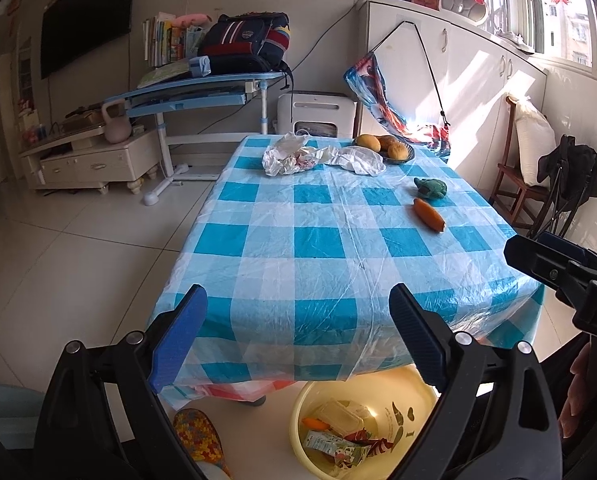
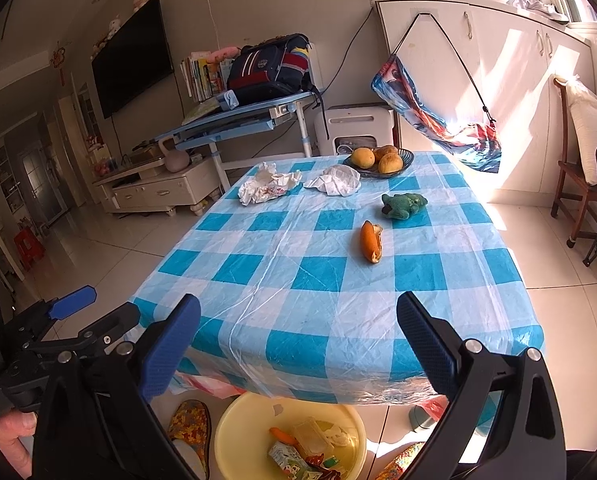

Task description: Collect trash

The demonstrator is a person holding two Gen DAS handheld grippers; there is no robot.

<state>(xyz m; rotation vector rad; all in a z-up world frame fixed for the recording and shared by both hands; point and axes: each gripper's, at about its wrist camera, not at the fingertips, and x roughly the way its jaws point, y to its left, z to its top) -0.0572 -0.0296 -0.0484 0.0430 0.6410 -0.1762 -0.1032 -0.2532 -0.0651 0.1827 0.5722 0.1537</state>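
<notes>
Orange peel (image 2: 371, 241) lies on the checked table (image 2: 282, 272) toward its right edge, long axis running near-to-far.

Curled, pale inside, it sits just in front of a green toy frog (image 2: 403, 205). Left gripper (image 1: 298, 340) and right gripper (image 2: 298, 344) hover with jaws wide, empty, above a yellow basin (image 2: 234, 432). No legible writing.

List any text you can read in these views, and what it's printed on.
"DA", cut off at the frame edge: on the black body of the right gripper, seen from the left wrist view.
Carton in the yellow basin: print too small to read.
Book spines on the desk: blurred.
</notes>
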